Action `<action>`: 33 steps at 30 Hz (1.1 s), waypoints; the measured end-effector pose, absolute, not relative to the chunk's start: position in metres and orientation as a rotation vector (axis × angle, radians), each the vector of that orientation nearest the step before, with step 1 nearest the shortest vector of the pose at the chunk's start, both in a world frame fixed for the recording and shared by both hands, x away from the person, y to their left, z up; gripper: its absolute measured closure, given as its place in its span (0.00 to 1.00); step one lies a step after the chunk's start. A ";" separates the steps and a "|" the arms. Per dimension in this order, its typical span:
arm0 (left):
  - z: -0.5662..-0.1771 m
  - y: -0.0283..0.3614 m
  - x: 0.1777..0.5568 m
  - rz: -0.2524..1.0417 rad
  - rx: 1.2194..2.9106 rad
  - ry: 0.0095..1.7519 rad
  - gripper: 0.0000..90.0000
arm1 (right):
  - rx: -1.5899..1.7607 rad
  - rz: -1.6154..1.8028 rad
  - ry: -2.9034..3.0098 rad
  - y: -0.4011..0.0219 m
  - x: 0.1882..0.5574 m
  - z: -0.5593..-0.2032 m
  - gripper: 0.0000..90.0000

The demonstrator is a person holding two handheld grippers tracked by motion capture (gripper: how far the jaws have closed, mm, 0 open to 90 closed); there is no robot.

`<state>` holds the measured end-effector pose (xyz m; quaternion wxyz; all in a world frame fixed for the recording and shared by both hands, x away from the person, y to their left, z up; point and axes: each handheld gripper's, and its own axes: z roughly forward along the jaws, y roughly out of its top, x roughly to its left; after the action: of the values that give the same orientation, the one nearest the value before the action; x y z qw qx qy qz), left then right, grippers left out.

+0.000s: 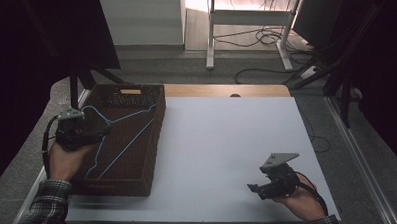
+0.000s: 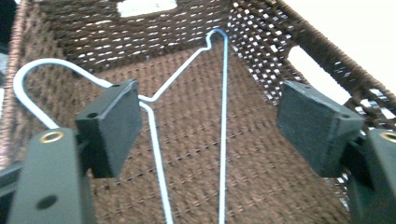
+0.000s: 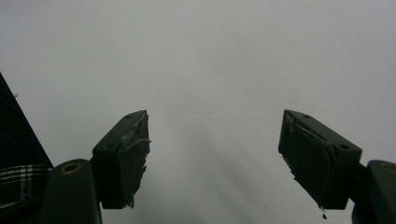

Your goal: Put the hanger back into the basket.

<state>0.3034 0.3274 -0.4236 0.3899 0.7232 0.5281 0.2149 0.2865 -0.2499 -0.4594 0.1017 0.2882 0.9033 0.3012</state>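
Observation:
A brown woven basket (image 1: pixel 156 140) stands on the left part of the white table (image 1: pixel 225 138). Inside it a pale wire hanger (image 1: pixel 126 148) lies on the woven floor, hook toward the left wall. My left gripper (image 1: pixel 101 132) hovers over the basket's left side, jaws open. In the left gripper view the hanger (image 2: pixel 223 140) runs along the basket floor (image 2: pixel 271 186) between the open jaws of the left gripper (image 2: pixel 212 121); its neck passes close by the left pad (image 2: pixel 116 123). My right gripper (image 1: pixel 254 188) is held low over the table's front right, open and empty. In its own view the right gripper (image 3: pixel 215 154) faces bare tabletop (image 3: pixel 210 56).
A wooden strip (image 1: pixel 227 90) edges the table's far side. Beyond it the floor holds a white desk frame (image 1: pixel 250 18) and loose cables (image 1: pixel 269 39). Dark panels stand at the far left and right. Plaid sleeves (image 1: pixel 48 202) enter from below.

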 end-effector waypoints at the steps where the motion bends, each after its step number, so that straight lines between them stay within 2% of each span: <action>1: -0.423 0.326 0.303 0.538 1.837 1.334 0.21 | 0.851 0.891 2.666 -0.250 0.286 -0.459 0.28; 11: -0.413 0.312 0.292 0.457 1.799 1.255 0.11 | 0.857 0.914 2.645 -0.251 0.286 -0.459 0.27; 33: -0.396 0.273 0.263 0.404 1.827 1.128 0.05 | 0.854 0.946 2.630 -0.251 0.283 -0.456 0.27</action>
<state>0.2632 0.2731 -0.3961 0.4603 0.7425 0.4582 0.1642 0.2827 -0.2512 -0.4562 0.1094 0.2903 0.8945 0.3218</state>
